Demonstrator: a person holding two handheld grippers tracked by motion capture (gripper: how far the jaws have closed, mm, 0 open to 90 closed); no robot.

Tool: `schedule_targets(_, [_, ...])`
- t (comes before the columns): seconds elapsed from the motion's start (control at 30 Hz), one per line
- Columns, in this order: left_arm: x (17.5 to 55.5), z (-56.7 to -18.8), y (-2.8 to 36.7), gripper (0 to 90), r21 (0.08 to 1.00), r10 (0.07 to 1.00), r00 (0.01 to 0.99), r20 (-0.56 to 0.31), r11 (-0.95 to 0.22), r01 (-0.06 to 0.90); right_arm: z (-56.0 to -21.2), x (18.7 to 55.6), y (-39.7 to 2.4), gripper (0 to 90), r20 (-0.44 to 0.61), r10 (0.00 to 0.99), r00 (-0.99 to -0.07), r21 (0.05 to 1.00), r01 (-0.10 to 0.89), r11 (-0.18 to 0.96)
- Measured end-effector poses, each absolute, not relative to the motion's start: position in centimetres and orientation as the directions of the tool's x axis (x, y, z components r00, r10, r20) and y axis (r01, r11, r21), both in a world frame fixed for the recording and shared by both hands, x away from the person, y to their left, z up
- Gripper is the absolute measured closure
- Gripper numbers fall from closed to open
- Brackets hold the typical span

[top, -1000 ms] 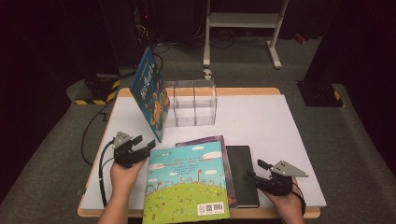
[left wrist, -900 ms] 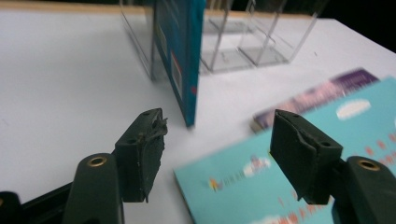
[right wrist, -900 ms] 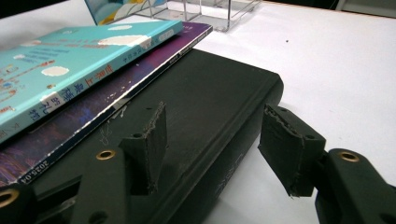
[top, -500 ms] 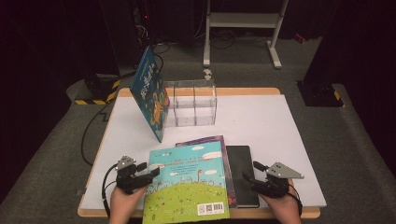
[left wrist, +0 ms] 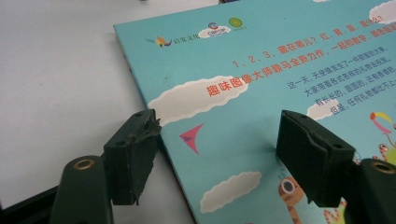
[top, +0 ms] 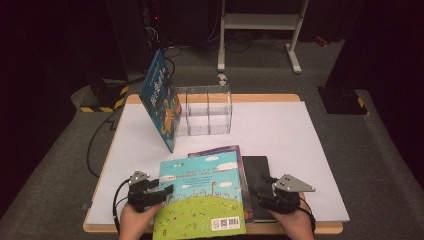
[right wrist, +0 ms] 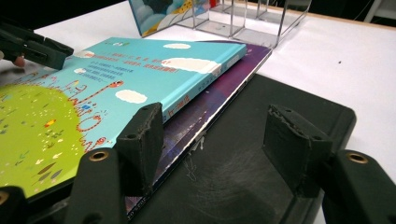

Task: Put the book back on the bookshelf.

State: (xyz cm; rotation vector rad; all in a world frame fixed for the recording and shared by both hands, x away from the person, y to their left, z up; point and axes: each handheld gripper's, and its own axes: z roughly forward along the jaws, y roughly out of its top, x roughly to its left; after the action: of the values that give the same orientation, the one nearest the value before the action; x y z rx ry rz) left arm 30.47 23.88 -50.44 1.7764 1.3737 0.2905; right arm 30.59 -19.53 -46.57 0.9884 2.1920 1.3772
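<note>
Hands at the table's (top: 310,140) near edge work two grippers on a stack of three books. At the stack's left edge, the left gripper (top: 167,191) has its jaws wide apart, having just been opening, one over the white tabletop and one over the cover of the top book (top: 200,195); its own view shows that book's edge (left wrist: 261,116) between the jaws with neither pad pressing on it. At the stack's right, the right gripper (top: 261,194) also stands open, its jaws having just widened, poised over the black book (right wrist: 261,154) at the bottom, with the purple book's (right wrist: 219,93) edge beside one jaw and nothing gripped. Farther back, a blue book (top: 160,102) leans tilted against a clear plastic rack (top: 207,110) near the table's middle.
</note>
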Motion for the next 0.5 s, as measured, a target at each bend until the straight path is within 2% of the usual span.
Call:
schedule_targets(0.23, [30.3,-50.4,23.5,33.7,0.739,0.879,0.378,-0.291,-0.045,0.672,-46.7,30.8,-19.0,37.4,0.058,0.715,-0.696,0.883,0.371,0.289])
schedule_targets(0.5, [30.3,-50.4,22.1,34.0,0.744,0.856,0.422,-0.297,-0.069,0.664,-46.8,30.8,-18.2,38.1,0.040,0.708,-0.705,0.876,0.365,0.314])
